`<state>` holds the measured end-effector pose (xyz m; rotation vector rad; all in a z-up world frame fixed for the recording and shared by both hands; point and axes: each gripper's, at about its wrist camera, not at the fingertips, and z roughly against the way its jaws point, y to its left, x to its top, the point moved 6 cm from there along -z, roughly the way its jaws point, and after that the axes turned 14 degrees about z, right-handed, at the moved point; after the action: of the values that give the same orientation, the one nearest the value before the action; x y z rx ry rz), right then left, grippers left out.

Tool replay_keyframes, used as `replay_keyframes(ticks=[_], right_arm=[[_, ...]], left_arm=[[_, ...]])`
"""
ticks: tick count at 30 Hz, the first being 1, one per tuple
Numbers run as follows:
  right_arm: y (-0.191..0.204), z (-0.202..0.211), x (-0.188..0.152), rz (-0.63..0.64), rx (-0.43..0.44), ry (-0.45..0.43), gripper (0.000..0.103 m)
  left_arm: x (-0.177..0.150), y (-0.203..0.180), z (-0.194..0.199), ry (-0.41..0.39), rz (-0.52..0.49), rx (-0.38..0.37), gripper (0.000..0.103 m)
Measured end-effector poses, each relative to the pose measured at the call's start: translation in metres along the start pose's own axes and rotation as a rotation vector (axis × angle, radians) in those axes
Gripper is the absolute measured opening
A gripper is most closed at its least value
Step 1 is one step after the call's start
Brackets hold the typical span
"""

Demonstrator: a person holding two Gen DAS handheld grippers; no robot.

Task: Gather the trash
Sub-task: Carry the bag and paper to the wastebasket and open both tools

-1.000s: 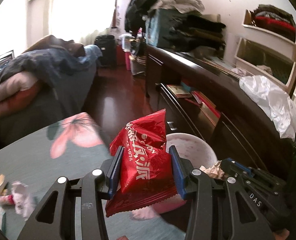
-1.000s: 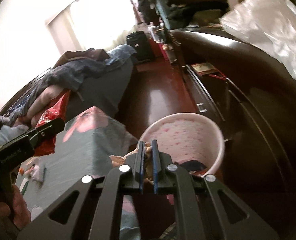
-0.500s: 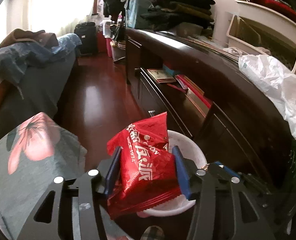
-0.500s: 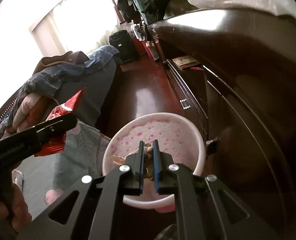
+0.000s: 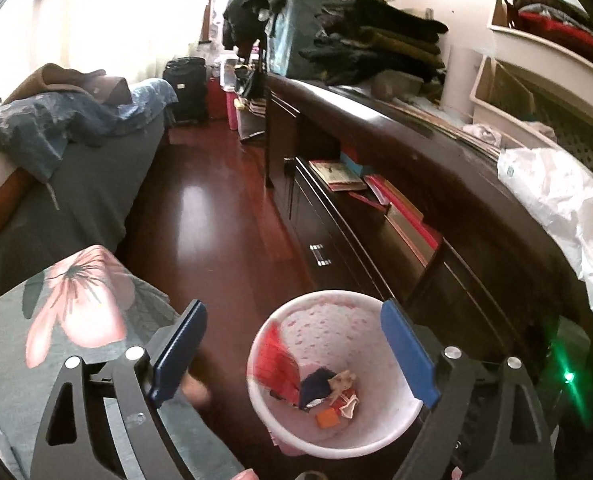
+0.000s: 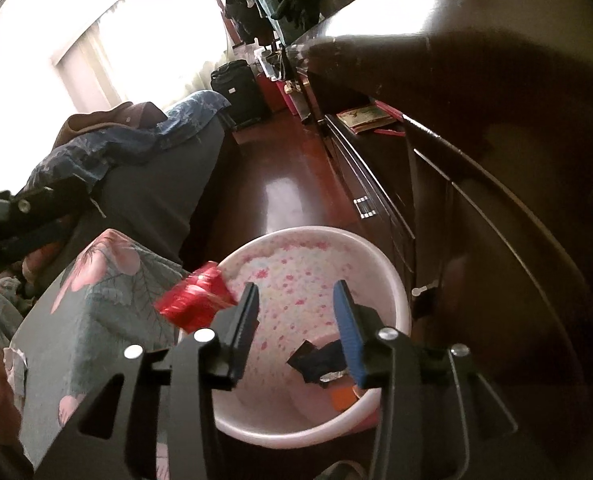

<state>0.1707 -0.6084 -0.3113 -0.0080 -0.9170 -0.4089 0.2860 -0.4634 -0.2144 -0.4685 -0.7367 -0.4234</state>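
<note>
A white bin [image 5: 328, 295] with a pink-spotted inside stands on the floor below both grippers. My left gripper [image 5: 292, 348] hangs over it, jaws opening wide, nothing between them. The red snack wrapper [image 5: 274, 364] lies loose against the bin's left wall; in the right wrist view the wrapper [image 6: 194, 300] is a red blur at the rim [image 6: 376, 252]. My right gripper [image 6: 296, 320] is over the bin too, jaws opening and empty. A crumpled paper scrap [image 5: 344, 384], a dark wrapper [image 6: 316, 360] and an orange piece [image 5: 328, 418] lie at the bottom.
A table with a floral cloth [image 5: 76, 308] is left of the bin. A long dark dresser [image 5: 416, 160] runs along the right, with a white plastic bag [image 5: 556, 208] on top. A bed [image 5: 76, 168] stands far left across the red floor [image 5: 216, 208].
Both grippers moved over the bin and opened. The red wrapper left the left jaws and dropped into the bin. The paper scrap left the right jaws.
</note>
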Motion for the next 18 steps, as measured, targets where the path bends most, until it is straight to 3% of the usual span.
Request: replay_keyframes(ticks=[9, 18], right_arm=[[0.031, 0.033, 0.006, 0.045, 0.015, -0.009, 0.055], [0.095, 0.081, 0.011, 0.163, 0.049, -0.017, 0.072]], left_arm=[[-0.005, 0.024, 0.047, -0.046, 0.023, 0.031, 0.092], [-0.022, 0.077, 0.108, -0.111, 0.073, 0.138, 0.096]])
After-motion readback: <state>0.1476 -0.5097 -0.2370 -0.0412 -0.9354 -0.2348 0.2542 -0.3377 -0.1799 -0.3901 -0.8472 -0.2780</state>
